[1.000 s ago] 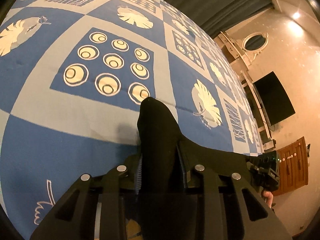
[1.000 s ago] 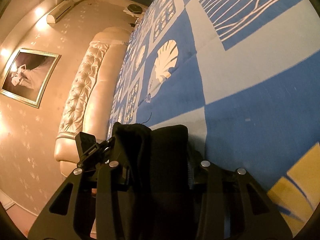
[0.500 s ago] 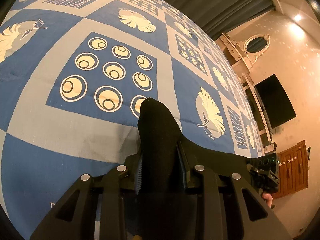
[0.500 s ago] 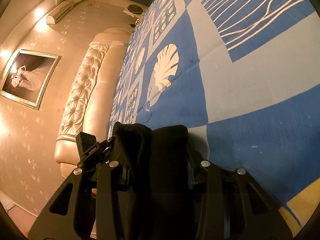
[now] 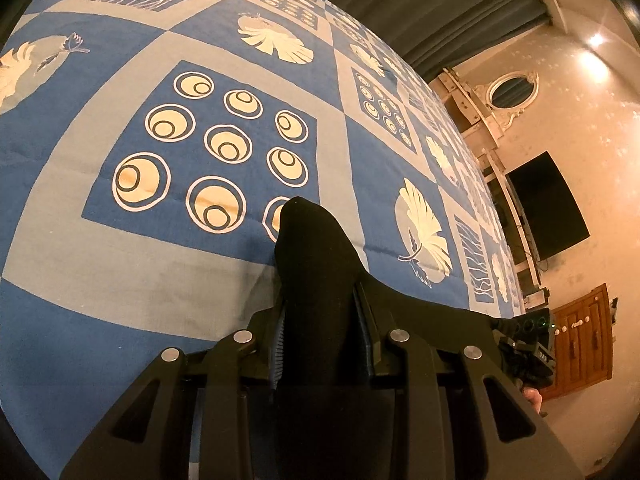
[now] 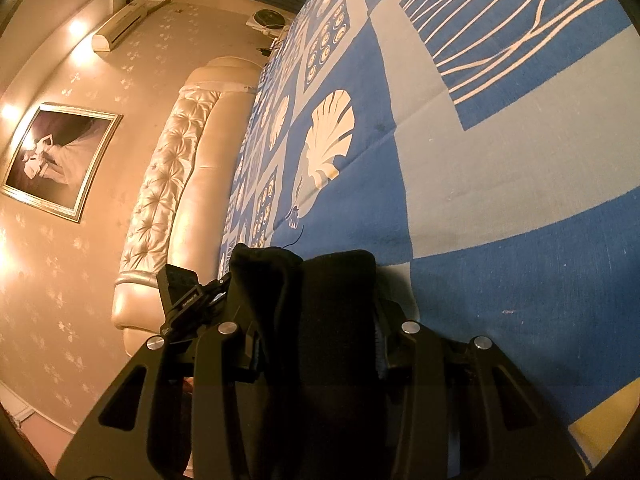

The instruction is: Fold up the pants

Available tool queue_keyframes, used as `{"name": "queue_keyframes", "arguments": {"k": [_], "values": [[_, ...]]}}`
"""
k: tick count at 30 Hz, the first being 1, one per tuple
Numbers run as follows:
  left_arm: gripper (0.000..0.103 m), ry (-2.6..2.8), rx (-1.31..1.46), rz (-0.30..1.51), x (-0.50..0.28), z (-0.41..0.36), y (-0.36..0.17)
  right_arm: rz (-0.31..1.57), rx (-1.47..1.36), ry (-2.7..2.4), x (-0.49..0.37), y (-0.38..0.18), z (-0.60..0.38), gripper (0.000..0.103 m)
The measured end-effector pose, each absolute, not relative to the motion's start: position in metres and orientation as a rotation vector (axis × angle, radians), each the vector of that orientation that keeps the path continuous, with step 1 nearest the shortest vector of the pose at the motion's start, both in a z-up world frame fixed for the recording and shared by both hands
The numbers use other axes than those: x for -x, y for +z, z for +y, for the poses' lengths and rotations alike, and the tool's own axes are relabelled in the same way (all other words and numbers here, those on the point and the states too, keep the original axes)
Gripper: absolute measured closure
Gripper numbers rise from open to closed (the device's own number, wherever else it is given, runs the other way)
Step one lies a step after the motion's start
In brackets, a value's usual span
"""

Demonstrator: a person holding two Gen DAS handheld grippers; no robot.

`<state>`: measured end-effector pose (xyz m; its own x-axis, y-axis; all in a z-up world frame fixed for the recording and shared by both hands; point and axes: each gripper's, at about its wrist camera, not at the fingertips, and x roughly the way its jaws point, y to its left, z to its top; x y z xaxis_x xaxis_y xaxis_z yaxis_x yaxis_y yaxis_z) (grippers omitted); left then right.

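The black pants [image 5: 316,264] are pinched between the fingers of my left gripper [image 5: 320,320]; a bunch of cloth sticks out forward and a taut edge runs right toward the other gripper [image 5: 528,344]. My right gripper [image 6: 320,340] is shut on another bunch of the black pants [image 6: 320,300], held just above the bed; the left gripper [image 6: 184,300] shows at its left. Both hold the cloth over the blue and grey patterned bedspread [image 5: 200,148]. The rest of the pants is hidden below the grippers.
The bedspread [image 6: 500,160] fills most of both views. A cream tufted headboard [image 6: 168,184] and a framed picture [image 6: 60,160] stand left in the right wrist view. A wall TV [image 5: 548,204], a wooden cabinet [image 5: 580,344] and dark curtains [image 5: 420,8] show beyond the bed.
Both grippers have moved forward over the bedspread with the pants still held; the pattern has slid toward the cameras. The grips are unchanged.
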<state>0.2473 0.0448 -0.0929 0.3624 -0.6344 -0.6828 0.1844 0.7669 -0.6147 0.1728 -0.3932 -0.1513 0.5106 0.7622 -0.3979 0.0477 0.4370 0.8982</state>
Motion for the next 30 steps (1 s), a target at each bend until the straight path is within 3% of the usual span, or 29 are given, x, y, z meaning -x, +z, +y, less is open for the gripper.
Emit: {"name": "queue_keyframes", "arguments": {"k": [3,7,12,20,25,28,30], "values": [[0.066,-0.566,0.496,1.067,-0.244,0.047,-0.094,0.952,-1.034,0.539,-0.17,-0.152,-0.395,0.063],[0.042,-0.588,0.57,1.077,-0.231,0.061,-0.098,0.953,-1.071,0.557,-0.161,-0.15,-0.399,0.048],[0.034,-0.614,0.626,1.089,-0.199,0.083,-0.098,0.98,-1.114,0.56,-0.132,-0.151,-0.41,0.039],[0.033,-0.65,0.66,1.119,-0.136,0.09,-0.102,1.013,-1.105,0.599,-0.071,-0.148,-0.393,0.029],[0.033,-0.653,0.595,1.137,-0.116,0.08,-0.101,1.022,-1.056,0.592,-0.057,-0.145,-0.382,0.033],[0.033,-0.639,0.561,1.119,-0.112,0.075,-0.099,1.018,-1.105,0.565,-0.053,-0.153,-0.388,0.056],[0.036,-0.63,0.579,1.12,-0.114,0.074,-0.101,1.003,-1.11,0.565,-0.05,-0.156,-0.391,0.063]]}}
